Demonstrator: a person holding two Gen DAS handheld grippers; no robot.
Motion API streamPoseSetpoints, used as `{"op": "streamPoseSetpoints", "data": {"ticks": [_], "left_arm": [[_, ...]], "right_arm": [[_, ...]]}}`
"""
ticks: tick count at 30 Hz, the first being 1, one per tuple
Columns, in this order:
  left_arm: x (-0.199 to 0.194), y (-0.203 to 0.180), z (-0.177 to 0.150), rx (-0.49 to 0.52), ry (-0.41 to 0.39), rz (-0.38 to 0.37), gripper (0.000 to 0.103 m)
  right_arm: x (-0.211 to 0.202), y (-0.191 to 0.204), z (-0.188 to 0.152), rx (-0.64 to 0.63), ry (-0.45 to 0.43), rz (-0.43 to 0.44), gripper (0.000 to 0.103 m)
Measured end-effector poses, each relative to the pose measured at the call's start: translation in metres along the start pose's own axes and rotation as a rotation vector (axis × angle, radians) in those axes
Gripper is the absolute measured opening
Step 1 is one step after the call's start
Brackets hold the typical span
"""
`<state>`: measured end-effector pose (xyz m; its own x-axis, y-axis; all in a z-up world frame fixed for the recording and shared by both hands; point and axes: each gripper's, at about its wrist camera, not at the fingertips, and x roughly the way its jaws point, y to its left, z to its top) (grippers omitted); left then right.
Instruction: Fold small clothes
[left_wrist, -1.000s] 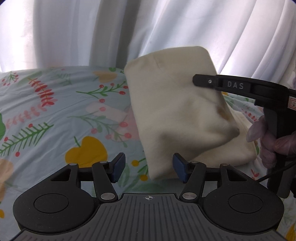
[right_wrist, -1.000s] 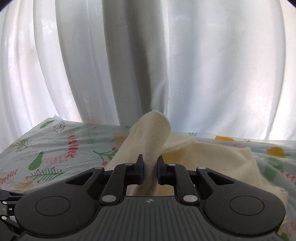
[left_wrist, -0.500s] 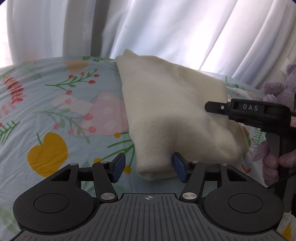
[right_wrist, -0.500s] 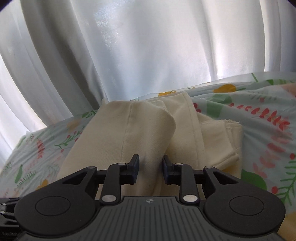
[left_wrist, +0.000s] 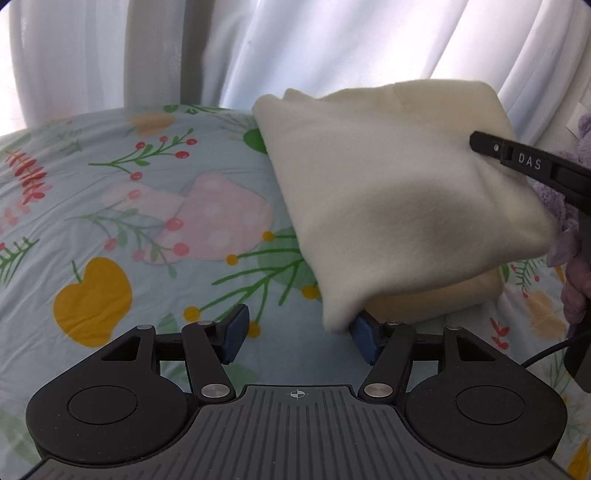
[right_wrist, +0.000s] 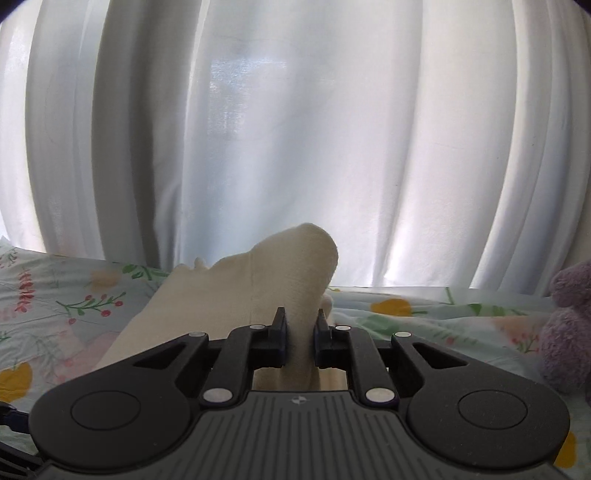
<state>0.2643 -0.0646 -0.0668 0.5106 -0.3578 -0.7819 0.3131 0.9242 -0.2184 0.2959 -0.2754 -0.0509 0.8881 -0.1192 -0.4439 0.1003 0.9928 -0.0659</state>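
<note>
Item: cream garment (left_wrist: 399, 206), small, soft knit, already doubled over on itself at least once; a lower layer shows under the lifted upper layer at its near edge. It is partly raised off the bed (left_wrist: 129, 229), which is covered by a floral printed sheet.

Right gripper (right_wrist: 299, 332): jaws closing, and the pads pinch a bunched fold of the cream garment between them. The cloth rises ahead of the pads in a rounded hump and trails down to the left of the gripper onto the bed. In the left wrist view this same gripper enters from the right side, its tip buried in the garment's upper right part.

Left gripper (left_wrist: 297, 330): jaws spread and opening. The lowest corner of the garment hangs just ahead of it and touches the right blue pad; the left pad stands clear, with only sheet ahead of it. Nothing is pinched.

Progress, as judged: mid-fold. Done: the garment is gathered into a compact, layered shape. Left: carrying the lifted layer over, laying it flat, releasing it, squaring the edges. Whether further folds are needed cannot be told, since the underside is hidden.

Other: purple plush toy (right_wrist: 569, 332), on the bed to the right of the right gripper, well apart from the garment. White curtain (right_wrist: 295, 129) beyond the bed.
</note>
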Motion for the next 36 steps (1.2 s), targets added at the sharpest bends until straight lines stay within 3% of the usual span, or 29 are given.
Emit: {"op": "streamPoseSetpoints", "data": {"ticks": [7,9,12,14,16,18,20,22,23,24,28,31,34,36], "left_arm": [[0.002,-0.006,-0.001,0.005,0.024,-0.01,0.066],[-0.001,-0.004,-0.002,0.015,0.024,-0.003,0.064],[-0.012,0.006,-0.005,0.0,0.02,0.009,0.064],[-0.021,0.014,-0.005,-0.028,0.006,0.025,0.064],[-0.028,0.022,-0.003,-0.063,-0.011,0.036,0.064],[-0.032,0.028,0.001,-0.097,-0.019,0.04,0.064],[-0.034,0.031,0.007,-0.118,-0.025,0.04,0.064],[-0.037,0.03,0.01,-0.116,-0.036,0.042,0.064],[-0.038,0.029,0.011,-0.11,-0.041,0.041,0.064],[-0.038,0.027,0.011,-0.102,-0.043,0.04,0.064],[-0.04,0.021,0.013,-0.077,-0.044,0.038,0.064],[-0.039,0.015,0.016,-0.062,-0.043,0.021,0.064],[-0.033,0.007,0.02,-0.039,-0.032,0.011,0.064],[-0.03,0.001,0.022,-0.025,-0.028,0.011,0.064]], "right_arm": [[0.033,-0.029,-0.033,0.07,0.158,-0.083,0.015],[0.03,-0.037,-0.034,0.105,0.138,-0.117,0.027],[0.009,-0.049,-0.03,0.162,0.09,-0.121,0.029],[-0.01,-0.048,-0.028,0.159,0.021,-0.056,0.029],[-0.024,-0.034,-0.027,0.136,-0.014,0.071,0.029],[-0.028,-0.011,-0.029,0.088,0.018,0.235,0.028],[-0.022,0.017,-0.036,-0.009,0.074,0.3,0.026],[-0.008,0.034,-0.048,-0.056,0.138,0.257,0.02],[0.0,0.034,-0.054,-0.017,0.169,0.257,0.019],[-0.001,0.032,-0.058,0.031,0.156,0.265,0.019],[-0.007,0.027,-0.057,-0.038,0.176,0.292,0.018],[-0.012,0.003,-0.056,0.044,0.18,0.293,0.015],[-0.012,-0.023,-0.058,0.138,0.184,0.226,0.016],[-0.012,-0.039,-0.065,0.194,0.198,0.18,0.001]]}}
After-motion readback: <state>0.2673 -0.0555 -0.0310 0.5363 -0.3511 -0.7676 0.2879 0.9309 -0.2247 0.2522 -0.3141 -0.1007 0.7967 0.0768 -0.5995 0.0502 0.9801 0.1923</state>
